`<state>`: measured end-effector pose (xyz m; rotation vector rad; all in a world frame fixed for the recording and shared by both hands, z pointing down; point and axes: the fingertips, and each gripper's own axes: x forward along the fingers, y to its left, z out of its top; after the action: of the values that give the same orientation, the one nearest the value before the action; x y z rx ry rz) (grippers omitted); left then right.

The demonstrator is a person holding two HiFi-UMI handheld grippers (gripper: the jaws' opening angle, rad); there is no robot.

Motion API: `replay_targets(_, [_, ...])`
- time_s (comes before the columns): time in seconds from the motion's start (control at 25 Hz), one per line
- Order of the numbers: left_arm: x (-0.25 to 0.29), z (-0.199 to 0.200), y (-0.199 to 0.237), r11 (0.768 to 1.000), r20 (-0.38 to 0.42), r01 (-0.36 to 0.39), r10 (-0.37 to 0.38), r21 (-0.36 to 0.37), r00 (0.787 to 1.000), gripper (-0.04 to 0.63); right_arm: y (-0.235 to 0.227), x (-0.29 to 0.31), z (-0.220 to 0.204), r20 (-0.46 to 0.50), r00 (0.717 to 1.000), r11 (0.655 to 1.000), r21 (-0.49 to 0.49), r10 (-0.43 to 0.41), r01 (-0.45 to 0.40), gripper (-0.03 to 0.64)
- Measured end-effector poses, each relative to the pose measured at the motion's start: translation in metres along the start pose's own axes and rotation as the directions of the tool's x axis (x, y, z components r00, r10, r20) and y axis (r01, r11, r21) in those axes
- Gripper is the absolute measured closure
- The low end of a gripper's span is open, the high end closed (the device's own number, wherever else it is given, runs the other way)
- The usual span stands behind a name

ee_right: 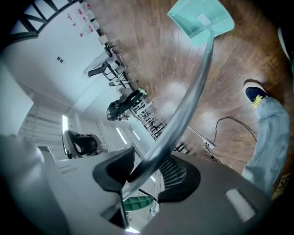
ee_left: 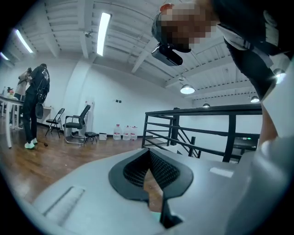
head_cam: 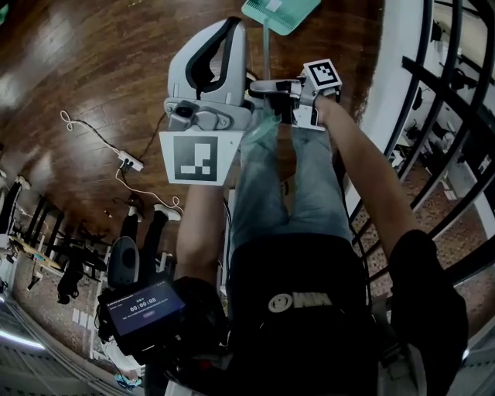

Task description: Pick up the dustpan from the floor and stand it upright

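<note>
The dustpan (head_cam: 280, 14) hangs pan-down, its handle (ee_right: 186, 110) clamped in the jaws of your right gripper (ee_right: 140, 176), so the pickup looks done. Your left gripper (ee_left: 149, 160), beside the handle, has its jaws together and empty. Still left: settle it upright and release.

The head view's top edge cuts off the dustpan (head_cam: 280, 14).

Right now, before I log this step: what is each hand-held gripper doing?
Left hand-held gripper: closed, nothing between its jaws.
Right hand-held gripper: closed on the dustpan handle.
</note>
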<state>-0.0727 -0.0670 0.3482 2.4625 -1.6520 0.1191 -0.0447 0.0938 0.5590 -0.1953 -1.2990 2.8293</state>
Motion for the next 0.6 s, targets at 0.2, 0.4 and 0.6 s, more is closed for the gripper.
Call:
replay_targets(0.2, [-0.01,-0.013,0.001,1.0,-0.024,0.006,-0.006,-0.019,1.0,0.581,0.032,-0.008,0.015,0.033,0.991,0.991,-0.039,0.132,-0.131,0.43])
replay_targets(0.4, [-0.009,-0.016,-0.002,0.999,-0.028,0.028,-0.029,-0.04,0.999,0.581,0.071,-0.032,0.04,0.134,0.929,0.936,-0.113,0.346,-0.332,0.411])
replay_targets(0.6, [-0.003,-0.009,-0.011,0.995,-0.039,0.096,-0.095,0.011,0.995,0.581,0.096,-0.043,0.057,0.174,0.849,0.858,-0.235,0.499,-0.457,0.241])
